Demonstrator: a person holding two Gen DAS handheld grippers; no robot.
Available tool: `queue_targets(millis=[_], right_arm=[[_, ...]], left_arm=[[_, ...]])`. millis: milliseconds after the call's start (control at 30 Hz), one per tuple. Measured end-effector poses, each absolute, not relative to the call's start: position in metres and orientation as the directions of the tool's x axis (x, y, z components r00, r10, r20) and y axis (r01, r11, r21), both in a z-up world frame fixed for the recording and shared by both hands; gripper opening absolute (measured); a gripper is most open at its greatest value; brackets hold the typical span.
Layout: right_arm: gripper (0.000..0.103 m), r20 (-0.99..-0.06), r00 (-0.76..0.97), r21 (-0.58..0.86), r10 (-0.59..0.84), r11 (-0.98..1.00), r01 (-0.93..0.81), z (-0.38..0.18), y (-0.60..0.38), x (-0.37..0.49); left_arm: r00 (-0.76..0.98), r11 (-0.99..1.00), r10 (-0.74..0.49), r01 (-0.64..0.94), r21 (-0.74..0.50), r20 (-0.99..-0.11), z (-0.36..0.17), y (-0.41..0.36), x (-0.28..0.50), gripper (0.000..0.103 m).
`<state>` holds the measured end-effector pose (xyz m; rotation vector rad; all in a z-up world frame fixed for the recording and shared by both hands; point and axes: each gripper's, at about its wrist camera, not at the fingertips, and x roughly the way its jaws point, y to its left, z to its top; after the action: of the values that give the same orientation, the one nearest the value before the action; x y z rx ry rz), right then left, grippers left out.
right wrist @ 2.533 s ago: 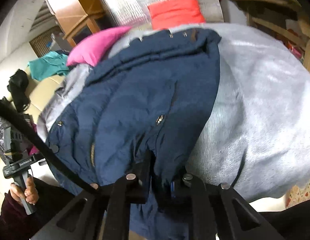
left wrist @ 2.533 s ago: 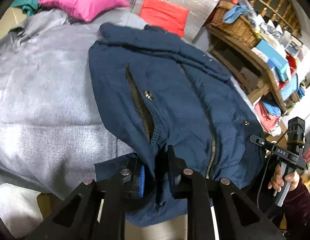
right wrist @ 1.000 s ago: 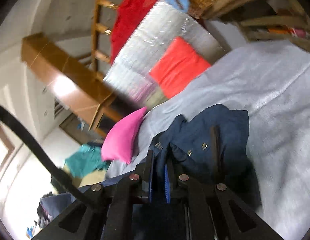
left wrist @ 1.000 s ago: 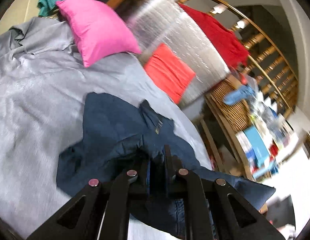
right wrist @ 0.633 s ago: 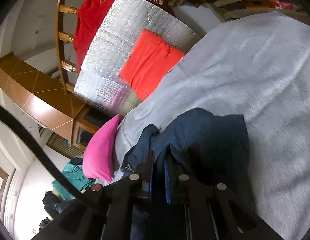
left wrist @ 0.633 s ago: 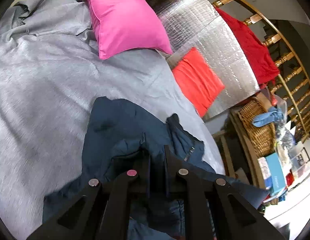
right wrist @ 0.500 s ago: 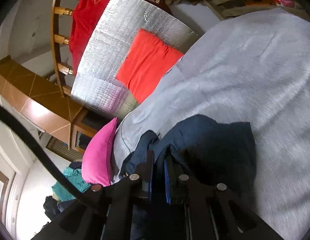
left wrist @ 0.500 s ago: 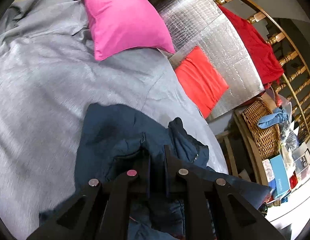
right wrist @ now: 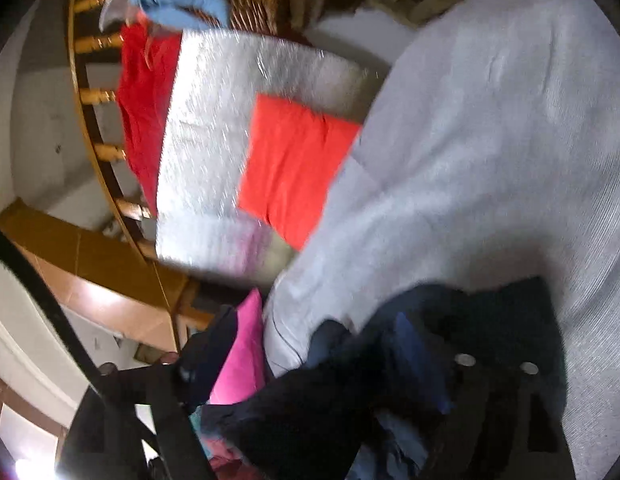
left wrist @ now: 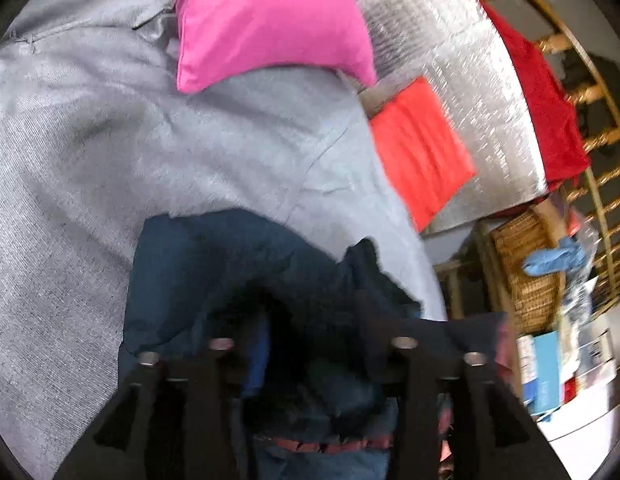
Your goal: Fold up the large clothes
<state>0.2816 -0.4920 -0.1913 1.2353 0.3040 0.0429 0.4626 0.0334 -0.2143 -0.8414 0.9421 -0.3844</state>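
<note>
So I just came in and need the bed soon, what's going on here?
A person is folding a navy jacket on the grey bedspread, with a hand-held gripper in each hand. Both the left hand-held gripper and the right hand-held gripper have just been opening, with bunched jacket cloth lying between their fingers. A pink pillow lies beyond the jacket.

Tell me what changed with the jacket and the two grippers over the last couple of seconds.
The navy jacket, spread flat earlier, was carried toward the pillows and folded over itself. Both grippers were clamped on its hem; the left gripper and right gripper have just been opening, the cloth slack between their jaws, no longer pinched. The grey blanket, pink pillow and red pillow stayed put.
</note>
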Motion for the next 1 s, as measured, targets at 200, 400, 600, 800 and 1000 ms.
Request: queue_targets(millis=[200,400,600,800,1000], right_arm=[[0.085,-0.254,0.949,0.887,0.185,0.436,0.153,-0.167,-0.486,0.268],[0.084,-0.53,0.842,0.631,0.096,0.708,0.317,-0.151,-0.451,0.273],[0.062,-0.706,0.7,0.474,0.102,0.803,0.361,-0.178,-0.431,0.287],[0.015,-0.721,0.692,0.343,0.027,0.882,0.324,-0.172,-0.408,0.287],[0.014,-0.746,0.665,0.309,-0.027,0.871,0.382,-0.184,-0.413,0.285]], left_arm=[[0.707,0.644,-0.522,-0.04,-0.764,-0.477,-0.177,0.058,0.435,0.09],[0.618,0.75,-0.427,-0.166,-0.641,-0.66,-0.199,0.053,0.429,0.09],[0.481,0.877,-0.252,-0.254,-0.409,-0.84,-0.225,0.036,0.423,0.09],[0.476,0.908,-0.208,-0.23,-0.35,-0.855,-0.232,0.028,0.421,0.09],[0.472,0.911,-0.186,-0.245,-0.331,-0.862,-0.234,0.029,0.423,0.09]])
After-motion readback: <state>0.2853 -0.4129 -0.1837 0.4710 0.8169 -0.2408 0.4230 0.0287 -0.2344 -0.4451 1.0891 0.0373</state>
